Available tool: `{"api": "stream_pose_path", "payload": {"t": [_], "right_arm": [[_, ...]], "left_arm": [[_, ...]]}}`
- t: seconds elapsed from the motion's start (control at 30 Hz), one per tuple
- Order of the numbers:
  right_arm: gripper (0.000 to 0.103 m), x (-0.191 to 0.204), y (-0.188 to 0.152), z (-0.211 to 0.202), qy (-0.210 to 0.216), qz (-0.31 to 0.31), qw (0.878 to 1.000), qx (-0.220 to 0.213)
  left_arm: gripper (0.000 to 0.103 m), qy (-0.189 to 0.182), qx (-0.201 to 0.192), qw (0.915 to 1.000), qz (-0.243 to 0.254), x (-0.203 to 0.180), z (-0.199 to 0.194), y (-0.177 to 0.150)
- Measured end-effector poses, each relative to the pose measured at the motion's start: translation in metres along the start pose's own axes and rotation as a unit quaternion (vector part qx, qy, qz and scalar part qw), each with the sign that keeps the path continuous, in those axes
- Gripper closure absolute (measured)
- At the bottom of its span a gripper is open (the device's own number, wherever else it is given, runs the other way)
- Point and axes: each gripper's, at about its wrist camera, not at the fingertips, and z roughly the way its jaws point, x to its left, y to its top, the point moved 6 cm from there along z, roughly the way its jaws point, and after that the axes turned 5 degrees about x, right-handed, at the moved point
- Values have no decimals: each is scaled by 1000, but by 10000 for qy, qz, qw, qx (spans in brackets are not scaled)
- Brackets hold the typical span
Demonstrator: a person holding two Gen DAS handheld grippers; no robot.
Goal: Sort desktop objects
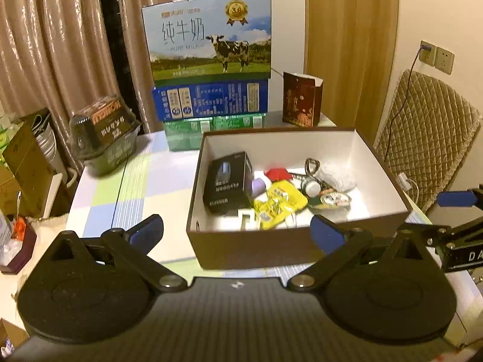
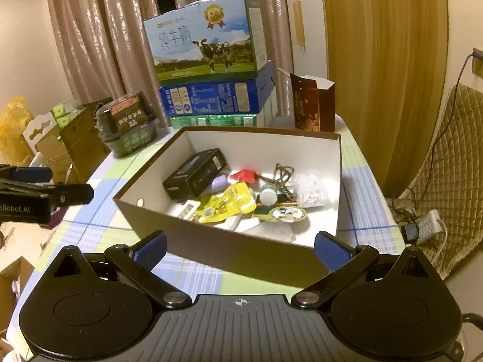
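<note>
Both the left claw and right claw hang wide open and empty before the brown box, where the sorted clutter lies. Dipping in carelessly could catch the near wall and shove it across the tabletop.

Place: a home room.
Signs: shiny curtains, stacked milk cartons, a quilted chair, and a checked tablecloth.

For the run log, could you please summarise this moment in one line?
left gripper: open, empty | right gripper: open, empty | brown box: holds sorted items
</note>
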Motion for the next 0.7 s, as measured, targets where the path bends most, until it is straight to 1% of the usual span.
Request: {"api": "stream_pose_path", "payload": {"t": [0.27,0.5,0.7], "right_arm": [[2,-2,-9,-19,-116,44,9999,-100],[2,-3,-16,-29,-70,-8,9999,-72],[2,0,-26,-33,-43,-116,9999,-3]], "left_arm": [[1,143,93,9998,-60,-5,-17,-23],[1,268,163,9995,-63,-12,-26,-33],[1,280,221,9993,-69,-17,-30,-41]]}}
